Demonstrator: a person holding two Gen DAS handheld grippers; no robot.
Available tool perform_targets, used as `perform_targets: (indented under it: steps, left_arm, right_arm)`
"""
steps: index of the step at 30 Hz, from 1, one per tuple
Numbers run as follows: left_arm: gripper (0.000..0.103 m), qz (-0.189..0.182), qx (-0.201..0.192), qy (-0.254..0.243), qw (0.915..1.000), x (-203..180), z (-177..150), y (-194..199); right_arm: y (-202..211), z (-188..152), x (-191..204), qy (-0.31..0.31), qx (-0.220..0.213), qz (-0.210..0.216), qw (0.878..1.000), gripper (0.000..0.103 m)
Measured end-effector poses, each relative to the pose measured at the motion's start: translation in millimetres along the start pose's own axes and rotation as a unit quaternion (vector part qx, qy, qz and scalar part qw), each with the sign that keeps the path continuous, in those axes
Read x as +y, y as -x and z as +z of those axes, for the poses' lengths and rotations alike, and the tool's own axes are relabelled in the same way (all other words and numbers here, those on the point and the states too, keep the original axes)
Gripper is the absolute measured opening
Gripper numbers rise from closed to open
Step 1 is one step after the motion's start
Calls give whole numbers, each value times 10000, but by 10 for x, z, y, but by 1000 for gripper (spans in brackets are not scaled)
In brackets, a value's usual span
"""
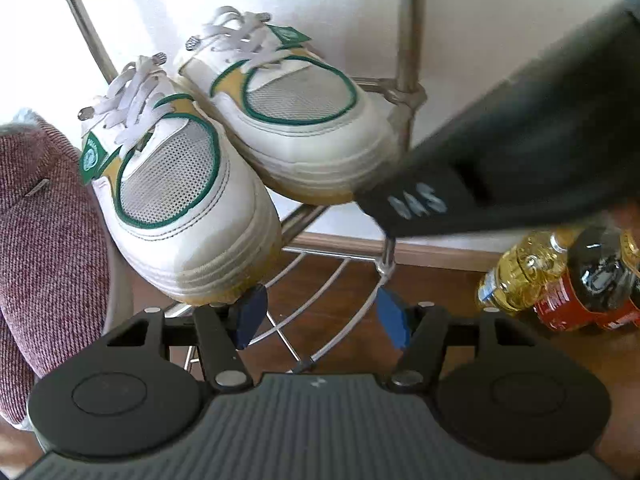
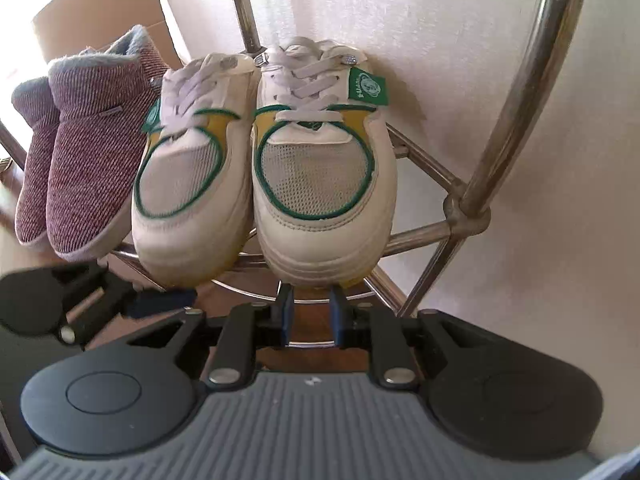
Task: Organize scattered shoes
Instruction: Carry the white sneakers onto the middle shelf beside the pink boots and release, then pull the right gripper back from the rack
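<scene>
Two white sneakers with green and yellow trim sit side by side on a metal wire rack, toes toward me. In the left wrist view the near sneaker is at the left and the other sneaker behind it. My left gripper is open just below the near toe, with only rack wires between its blue pads. In the right wrist view my right gripper is shut to a narrow slit under the toe of the right sneaker, holding nothing. The left sneaker lies beside it.
A pair of maroon knit slippers stands on the rack left of the sneakers. Bottles of yellow oil and dark sauce stand on the wooden floor at the right. A cardboard box is behind the slippers. A white wall backs the rack.
</scene>
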State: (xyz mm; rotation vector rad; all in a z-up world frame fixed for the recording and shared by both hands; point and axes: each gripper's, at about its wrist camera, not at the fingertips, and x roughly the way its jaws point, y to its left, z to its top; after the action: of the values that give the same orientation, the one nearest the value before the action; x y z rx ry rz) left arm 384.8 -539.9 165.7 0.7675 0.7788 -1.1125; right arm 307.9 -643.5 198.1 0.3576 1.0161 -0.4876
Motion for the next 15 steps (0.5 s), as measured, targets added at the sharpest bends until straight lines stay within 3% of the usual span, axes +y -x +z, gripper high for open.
perform_targets:
  steps: [4,7,9,11,13,15]
  left_arm:
    - [70,44,-132,-344,9993,-129,-166,183]
    - [72,-348,83,-69,9993,-139,-454,518]
    - [76,-416,254,207,9986,-80,-603,706]
    - [77,-457,482,543,9963,15,-770,943]
    - [77,-408,884,980,9904,122,-940,1247]
    - [77,-341,1269,1326,9824,239,-1043,1505]
  right_arm:
    - [-89,26,163,-319,35,-13,9995,17]
    - [140,-113,238,-621,-25,-84,9980,19]
    - [352,-218,294,-868,-98,-115,9961,25]
    - [628,-348,401,-1226,-179,-150,9922,43]
    - [854,-428,529,-1417,-223,-172,9895,47]
    - [1232,-537,707,-1651,-268,-190,9857,58]
